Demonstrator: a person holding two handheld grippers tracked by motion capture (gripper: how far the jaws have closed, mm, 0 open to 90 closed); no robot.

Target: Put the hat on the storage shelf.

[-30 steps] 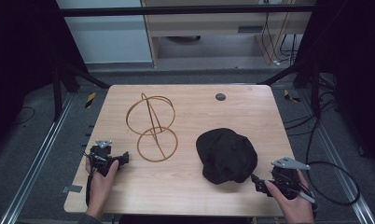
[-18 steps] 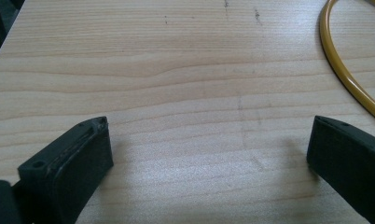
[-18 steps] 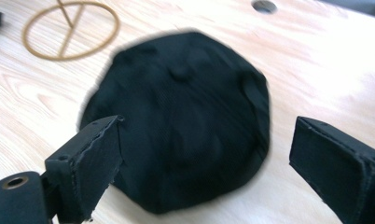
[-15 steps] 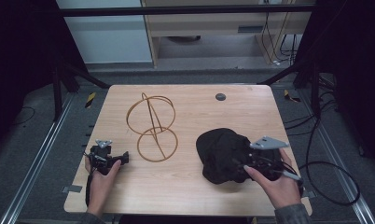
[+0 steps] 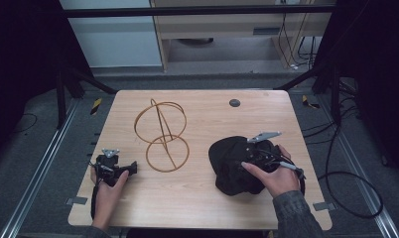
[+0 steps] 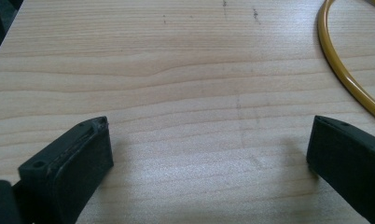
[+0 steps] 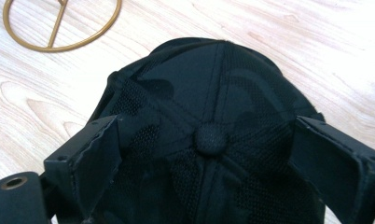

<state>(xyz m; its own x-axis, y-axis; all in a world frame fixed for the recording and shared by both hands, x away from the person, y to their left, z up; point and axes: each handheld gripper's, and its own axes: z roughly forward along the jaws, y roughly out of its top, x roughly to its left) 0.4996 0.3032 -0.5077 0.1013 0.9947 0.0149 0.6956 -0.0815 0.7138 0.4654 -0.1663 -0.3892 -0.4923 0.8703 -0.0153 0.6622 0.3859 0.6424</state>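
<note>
A wooden table (image 5: pixel 197 198) seen from above, with a person's hands entering from the near edge. At the left, the left gripper (image 5: pixel 130 167) rests on the table near the front corner, its jaws spread wide over bare wood and holding nothing. Just to its right stands a gold wire stand (image 5: pixel 162 134) made of rings, one lying flat as a base and others rising upright; nothing hangs on it. Right of centre lies a black cap (image 5: pixel 227 161), crown up, flat on the table and well apart from the stand. The right gripper (image 7: pixel 209 154) sits over the cap, its jaws open on either side of the crown's top button (image 7: pixel 210 139), not yet closed on the fabric. The work looks barely begun: the cap is being reached for but not gripped or lifted, and it probably has to be carried to the stand.
</note>
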